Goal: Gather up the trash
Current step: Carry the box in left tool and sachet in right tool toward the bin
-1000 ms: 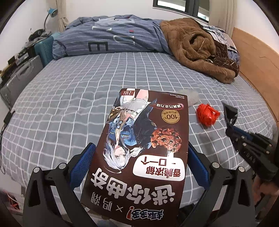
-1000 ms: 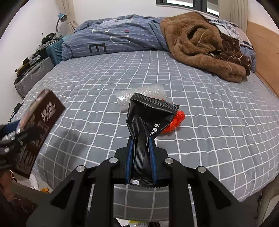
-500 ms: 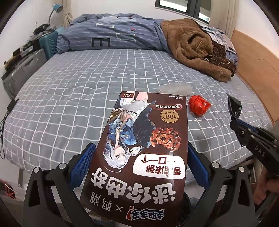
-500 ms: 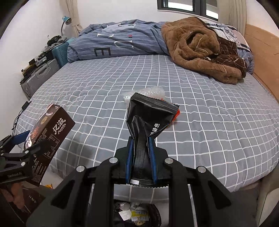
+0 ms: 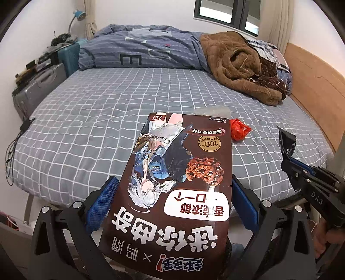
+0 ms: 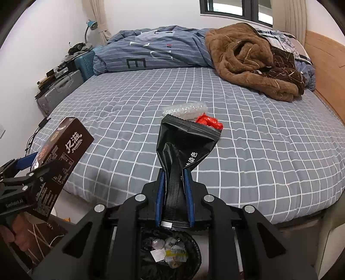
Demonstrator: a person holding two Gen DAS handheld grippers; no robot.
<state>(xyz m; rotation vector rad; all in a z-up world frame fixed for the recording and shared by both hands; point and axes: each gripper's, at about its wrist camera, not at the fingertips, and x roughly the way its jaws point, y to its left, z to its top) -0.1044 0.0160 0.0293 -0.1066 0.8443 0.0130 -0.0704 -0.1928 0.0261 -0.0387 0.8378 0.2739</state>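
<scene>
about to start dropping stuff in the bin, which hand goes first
Right, probably: its tongs, shut on the black wrapper, hang right above the trash bin. The left tongs' cookie box is off to the side.

Black hand-held gripper (image 6: 174, 193), blue pads (image 6: 160, 193) (silver screws).

Both views bright & even, soft daylight w/ no harsh shadows. Light comes from the window (image 5: 226, 15) at the far wall; panes look washed out. White walls slightly blown near the top. Faint sheen on the cookie box (image 5: 176, 193) & on the black wrapper (image 6: 185, 146). Strong fisheye bend: bed (image 6: 258, 150) grid lines curve, corners go black (vignette). Centre sharp, printed text readable; edges softer. Bin (image 6: 170, 252) under the right-wrist view sits in shade, contents dim. No clear motion blur.
</scene>
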